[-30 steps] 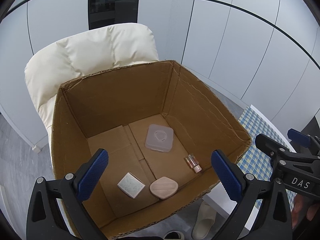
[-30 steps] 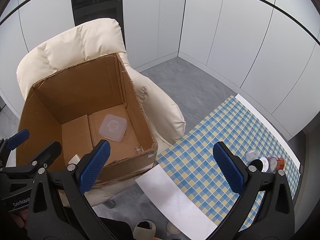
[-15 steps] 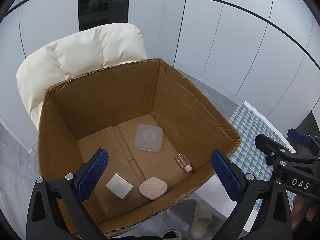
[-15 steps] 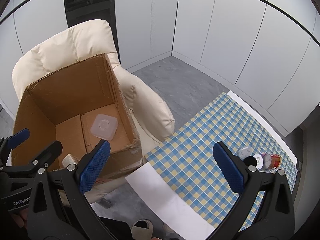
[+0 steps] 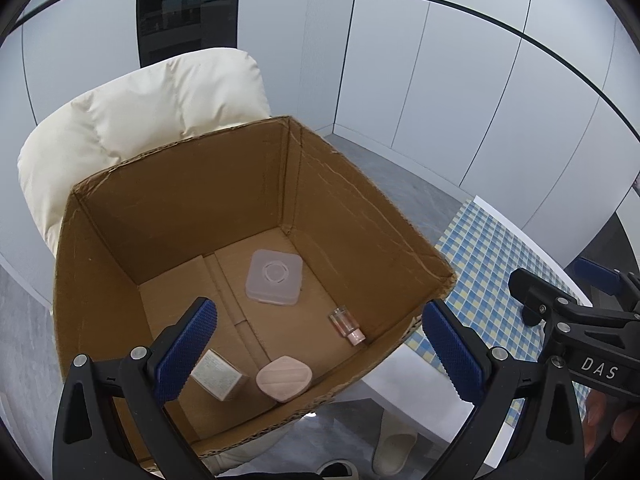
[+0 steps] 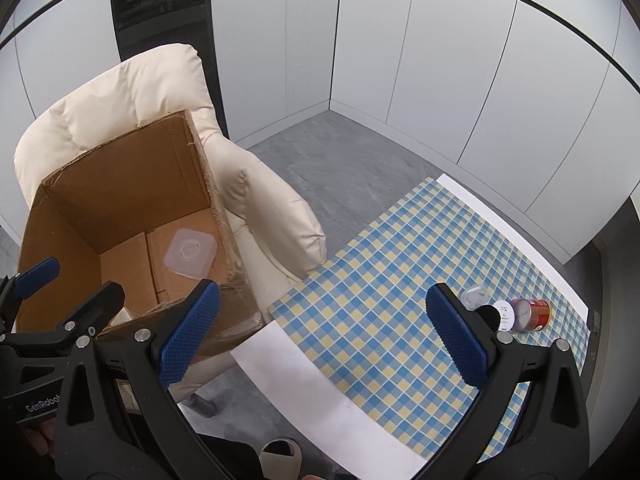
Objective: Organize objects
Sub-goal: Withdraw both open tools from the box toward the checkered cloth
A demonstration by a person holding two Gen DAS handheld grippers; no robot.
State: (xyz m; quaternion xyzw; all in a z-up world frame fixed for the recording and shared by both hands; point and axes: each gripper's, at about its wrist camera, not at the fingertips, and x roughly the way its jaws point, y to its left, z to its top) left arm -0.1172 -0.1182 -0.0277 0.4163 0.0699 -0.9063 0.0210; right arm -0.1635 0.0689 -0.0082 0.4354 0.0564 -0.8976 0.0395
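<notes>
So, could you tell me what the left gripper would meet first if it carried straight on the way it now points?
Probably the floor of the cardboard box: the open left gripper aims into it, roughly between the clear plastic case and the pink pad. Depth is unclear, so it might graze either.

Box (image 5: 208,216) on armchair (image 5: 132,108), left of table (image 6: 400,280); case (image 5: 274,277), bottle (image 5: 346,325), perhaps pad (image 5: 284,378) inside.

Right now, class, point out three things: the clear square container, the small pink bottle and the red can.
clear square container (image 5: 274,277), left wrist view, lid centre.
small pink bottle (image 5: 346,325), left wrist view, body.
red can (image 6: 536,314), right wrist view, side wall.
</notes>
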